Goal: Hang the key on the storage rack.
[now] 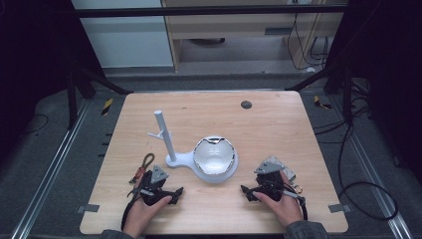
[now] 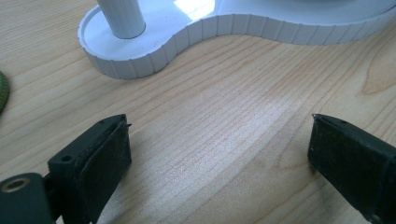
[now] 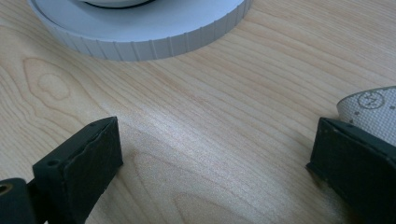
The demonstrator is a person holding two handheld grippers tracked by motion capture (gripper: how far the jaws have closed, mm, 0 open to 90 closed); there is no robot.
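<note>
On the pale wooden table, near its middle, sits the white ribbed plastic stand: a round base with a smaller lobe at its 9 o'clock, from which a white upright post with a short side peg rises. A white glossy bowl with a dark rim line rests on the round part of the base.

My left gripper lies low at the stand's 7 o'clock, held in my left hand, with its jaws standing wide apart and nothing between them; its own view shows bare wood between the black pads and the stand's lobe just ahead. My right gripper lies at the stand's 4 o'clock in my right hand, jaws likewise spread with bare wood between the pads.

At 9 o'clock of my left gripper lies a braided olive cord with a red clip. A grey dotted fabric piece lies beside my right gripper.
</note>
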